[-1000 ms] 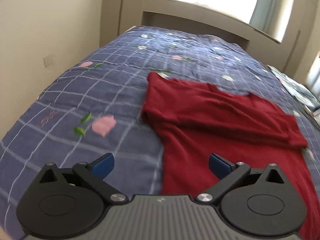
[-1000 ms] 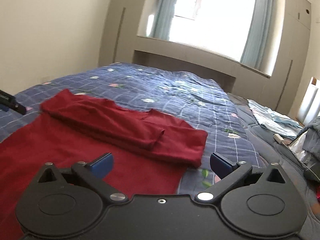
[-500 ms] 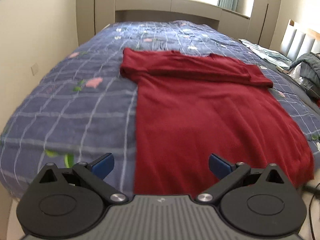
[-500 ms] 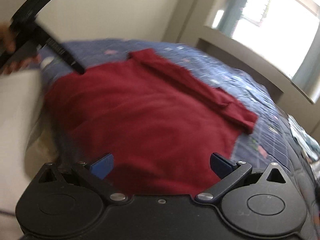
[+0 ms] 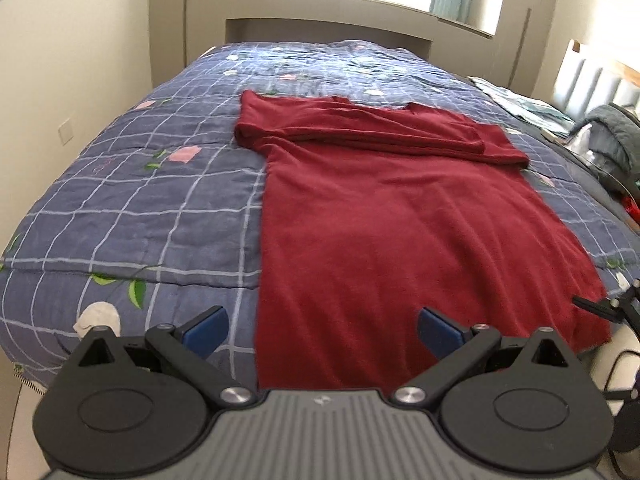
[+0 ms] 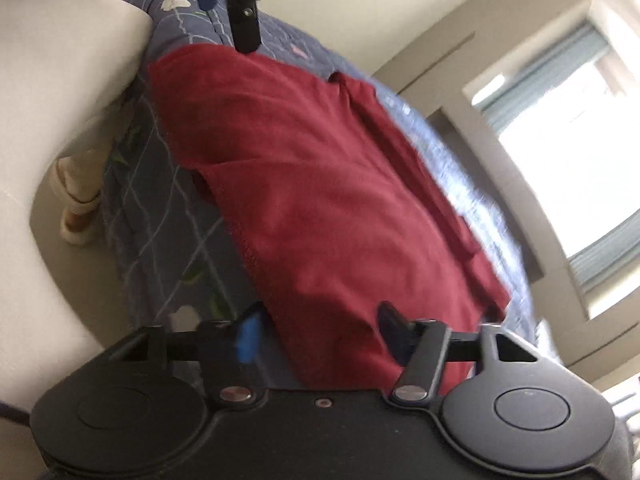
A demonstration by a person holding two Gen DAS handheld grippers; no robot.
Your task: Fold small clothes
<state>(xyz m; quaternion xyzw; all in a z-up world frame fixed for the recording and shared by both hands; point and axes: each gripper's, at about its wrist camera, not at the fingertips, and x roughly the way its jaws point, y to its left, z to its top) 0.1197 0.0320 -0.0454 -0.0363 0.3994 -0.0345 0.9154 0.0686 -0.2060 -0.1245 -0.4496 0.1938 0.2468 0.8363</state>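
A dark red shirt (image 5: pixel 400 220) lies flat on the blue checked quilt (image 5: pixel 140 200), its sleeves folded across the far end. My left gripper (image 5: pixel 322 332) is open over the shirt's near left hem corner, with cloth and quilt showing between its blue pads. In the right wrist view the red shirt (image 6: pixel 320 180) runs down over the bed's edge. My right gripper (image 6: pixel 320 332), rolled sideways, is closing with the near right hem corner between its jaws; the pads do not visibly press it. The left gripper (image 6: pixel 240 0) shows at the top, the right gripper (image 5: pixel 612 308) at the left view's right edge.
A grey garment (image 5: pixel 612 140) and a pale blue cloth (image 5: pixel 520 100) lie at the bed's far right. A wall (image 5: pixel 60 80) runs along the left side. A foot in a slipper (image 6: pixel 76 208) stands on the floor by the bed's near edge.
Both grippers drew back from the folded sleeves to the shirt's near hem. The right gripper rolled sideways and dropped, and its jaws narrowed around the hem corner.
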